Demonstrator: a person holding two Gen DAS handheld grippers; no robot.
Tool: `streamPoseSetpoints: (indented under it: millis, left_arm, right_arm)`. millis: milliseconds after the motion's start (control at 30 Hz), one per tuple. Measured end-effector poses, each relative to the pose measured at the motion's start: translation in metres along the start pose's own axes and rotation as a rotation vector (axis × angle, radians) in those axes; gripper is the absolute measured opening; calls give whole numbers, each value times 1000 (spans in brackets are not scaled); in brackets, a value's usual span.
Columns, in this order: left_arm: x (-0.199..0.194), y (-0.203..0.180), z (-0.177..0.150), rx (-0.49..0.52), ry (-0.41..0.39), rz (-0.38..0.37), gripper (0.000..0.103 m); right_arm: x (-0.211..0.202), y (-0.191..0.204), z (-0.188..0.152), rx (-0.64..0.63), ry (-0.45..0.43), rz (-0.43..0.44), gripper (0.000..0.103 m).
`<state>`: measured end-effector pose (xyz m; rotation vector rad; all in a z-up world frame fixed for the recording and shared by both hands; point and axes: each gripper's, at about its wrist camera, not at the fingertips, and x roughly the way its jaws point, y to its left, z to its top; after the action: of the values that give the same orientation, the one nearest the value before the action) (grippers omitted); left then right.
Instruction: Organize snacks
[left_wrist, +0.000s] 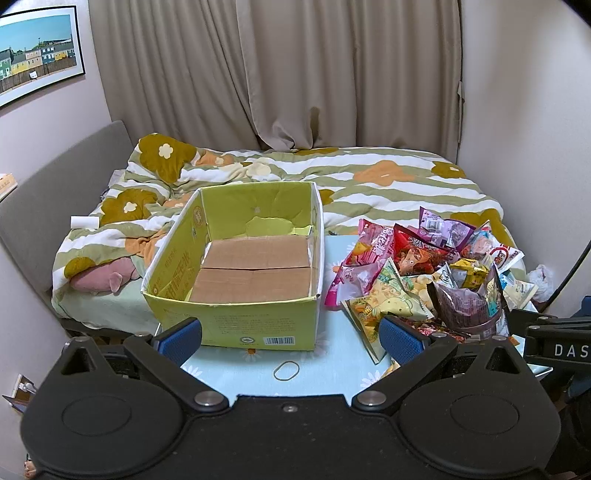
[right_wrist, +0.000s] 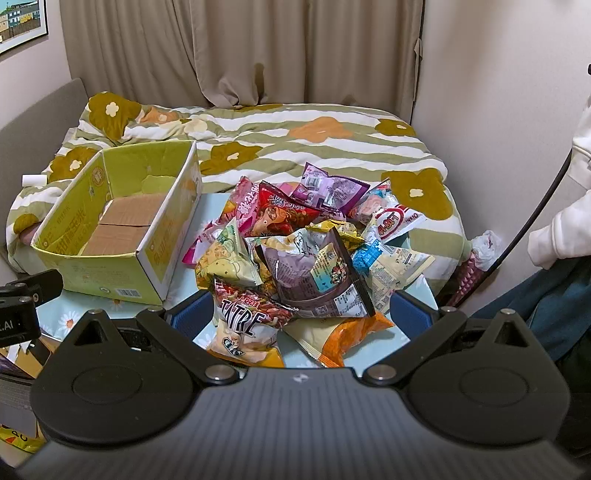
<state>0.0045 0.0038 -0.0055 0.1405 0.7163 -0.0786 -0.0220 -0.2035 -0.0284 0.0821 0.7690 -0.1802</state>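
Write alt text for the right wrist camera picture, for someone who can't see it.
A heap of colourful snack bags lies on a light blue daisy-print table, just ahead of the open right gripper, which holds nothing. To its left stands an empty yellow-green cardboard box; a flower-patterned bed and beige curtains lie behind.

Both wrist views face bed across table; share box (left_wrist: 236, 266) and snack pile (right_wrist: 314, 251).

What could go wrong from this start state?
1. The snack pile is loose and overlapping; grabbing one bag may drag others toward the table edge.
2. The rubber band lies near the left hand-held gripper and could snag.
3. The box looks light and may slide.
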Motion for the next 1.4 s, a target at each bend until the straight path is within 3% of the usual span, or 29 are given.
streamPoseSetpoints:
  millis: [1400]
  left_arm:
    - [2,6,0,3,4,-6,103]
  right_arm:
    - [0,4,0,2,-12,-9,103]
